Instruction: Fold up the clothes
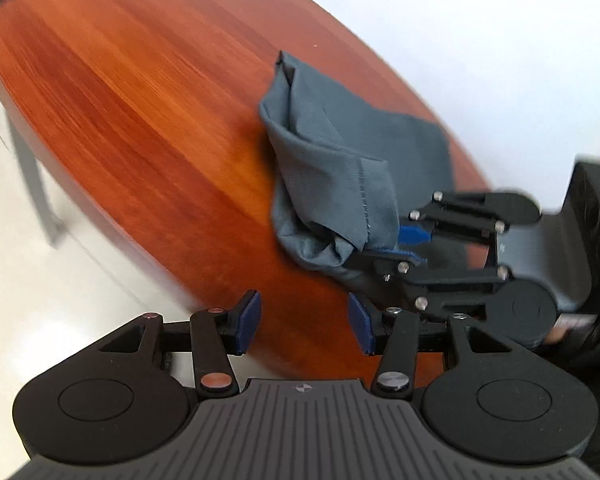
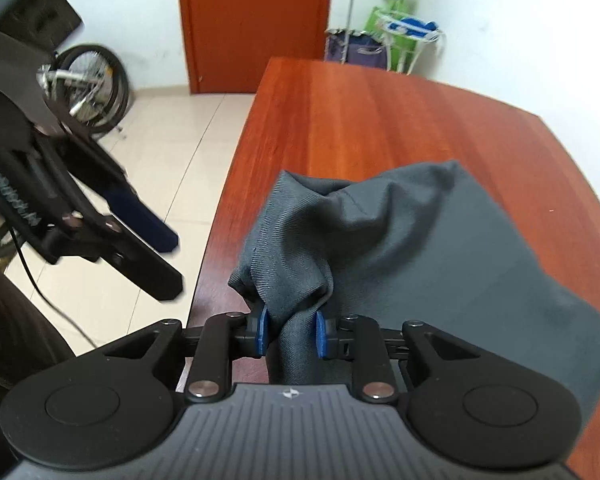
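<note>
While the right gripper (image 2: 290,334) pinches the bunched grey garment (image 2: 400,236) at the table's (image 2: 380,112) near edge, the left gripper (image 1: 304,326) hangs open and empty, folding barely begun.

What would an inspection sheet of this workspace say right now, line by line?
Surface: wooden table, bare apart from the cloth.
Job's things: grey cloth, bunched at its near end, the rest lying flat.
Clutter: nothing seen.
Grippers: right gripper shut on a fold of the cloth; left gripper open, nothing between its pads, beside the cloth.
Cables: black cable hanging from the left gripper towards the floor.
Surroundings: tiled floor, door, bicycle wheel, trolley with bags, white walls.
</note>
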Available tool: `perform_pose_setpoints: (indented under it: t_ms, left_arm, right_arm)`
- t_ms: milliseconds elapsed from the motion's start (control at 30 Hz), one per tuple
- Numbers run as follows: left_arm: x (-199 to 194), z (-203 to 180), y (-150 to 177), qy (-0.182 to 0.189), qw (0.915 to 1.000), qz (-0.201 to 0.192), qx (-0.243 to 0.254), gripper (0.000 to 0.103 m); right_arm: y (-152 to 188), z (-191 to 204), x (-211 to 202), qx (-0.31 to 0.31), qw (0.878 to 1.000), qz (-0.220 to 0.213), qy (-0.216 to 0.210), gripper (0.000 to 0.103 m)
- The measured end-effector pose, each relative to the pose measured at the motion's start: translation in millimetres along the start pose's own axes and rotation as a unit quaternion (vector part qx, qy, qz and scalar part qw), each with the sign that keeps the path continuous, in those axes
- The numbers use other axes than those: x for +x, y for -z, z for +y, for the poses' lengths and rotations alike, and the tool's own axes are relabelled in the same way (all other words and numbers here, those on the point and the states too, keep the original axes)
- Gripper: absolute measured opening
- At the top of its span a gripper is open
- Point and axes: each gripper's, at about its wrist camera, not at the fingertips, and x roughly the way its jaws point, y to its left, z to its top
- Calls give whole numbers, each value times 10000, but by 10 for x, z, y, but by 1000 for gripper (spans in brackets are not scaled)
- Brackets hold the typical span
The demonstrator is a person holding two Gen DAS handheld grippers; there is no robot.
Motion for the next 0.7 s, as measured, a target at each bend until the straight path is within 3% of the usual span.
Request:
perform_pose_setpoints:
  t_ms: [100,167,300,467,600,700]
  left_arm:
    - [85,60,-84,541,9978,66,-374,58]
    - [151,119,-139,1140,9907,96,-736,63]
    - [296,246,-186,1771,9718,131,-1549,68]
    - [451,335,-234,1711,9578,214,-2297,68]
    - [505,331,-282,1512,9554,271,-2522,69]
    - [569,283,-326,1336,9581,318,-2515,73]
  right_arm:
    - [17,-54,-105,123,9999,-78,71,23]
    - [22,-83,-141,181,9997,-107,112,23]
    - [55,-118,-201,293,9993,-147,159,23]
    - [29,-121,-186,392,9988,-189,204,23]
    - [-15,-122,-117,483,9984,-198,214,22]
    - [-22,-130,-103,541,9981,-214,222,21]
